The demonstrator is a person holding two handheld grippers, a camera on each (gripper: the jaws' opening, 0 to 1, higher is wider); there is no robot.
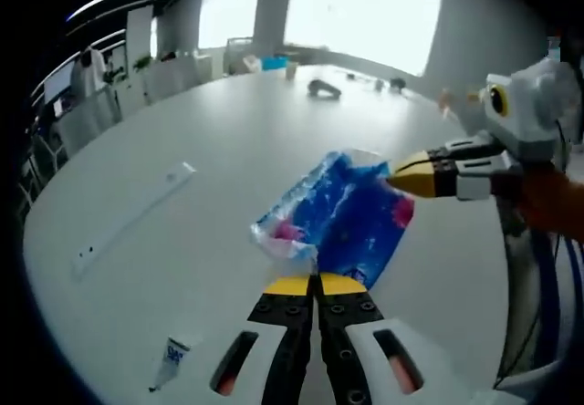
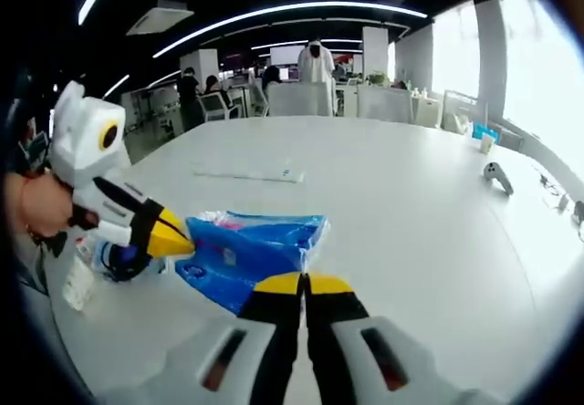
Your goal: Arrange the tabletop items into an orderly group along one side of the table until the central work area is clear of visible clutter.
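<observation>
Blue plastic pack point(image 1: 339, 213) with pink patches, crinkled and glossy, lies flat on the white table point(image 1: 201, 122) near the edge by the person.

Left gripper point(image 1: 316, 285): jaws together, clamped on the pack's near edge.

Right gripper point(image 2: 304, 285): jaws together, pinching the opposite end of the pack point(image 2: 251, 248).

Left gripper view: long white ruler point(image 1: 132, 218) well off to one side, small tube point(image 1: 171, 361) near the jaws, dark controller point(image 1: 323, 88) far across.

Left tongs point(image 1: 316, 284) pinch the blue packet point(image 1: 339, 215); right tongs point(image 1: 406, 174) grip its far edge; a white ruler point(image 1: 134, 215) lies apart.
</observation>
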